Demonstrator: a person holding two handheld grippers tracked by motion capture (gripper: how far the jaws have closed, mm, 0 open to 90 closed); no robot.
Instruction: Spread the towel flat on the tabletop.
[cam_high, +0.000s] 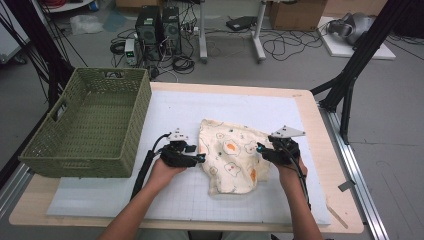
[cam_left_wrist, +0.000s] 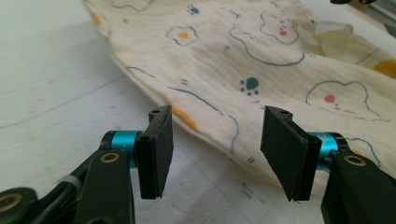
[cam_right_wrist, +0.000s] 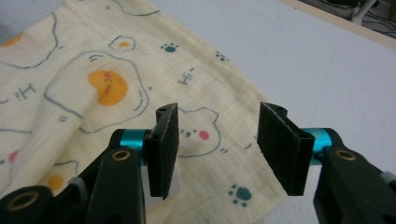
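A cream cloth (cam_high: 232, 156) printed with bears, fried eggs and paw marks lies folded on the white mat. My left gripper (cam_high: 201, 158) sits at the cloth's left edge, jaws apart. In the left gripper view the cloth (cam_left_wrist: 261, 60) lies flat past the left gripper (cam_left_wrist: 217, 140), with its hem running under the gap and no pad touching it. My right gripper (cam_high: 259, 148) is at the cloth's right side. In the right gripper view the right gripper (cam_right_wrist: 217, 140) hovers open over the cloth (cam_right_wrist: 107, 88), nothing pinched.
A green woven basket (cam_high: 65, 140) stands at the table's left side, on the mat's (cam_high: 165, 200) left edge. The table's wooden edge (cam_high: 325, 130) runs along the right. Cables, computer towers and stand legs are on the floor beyond.
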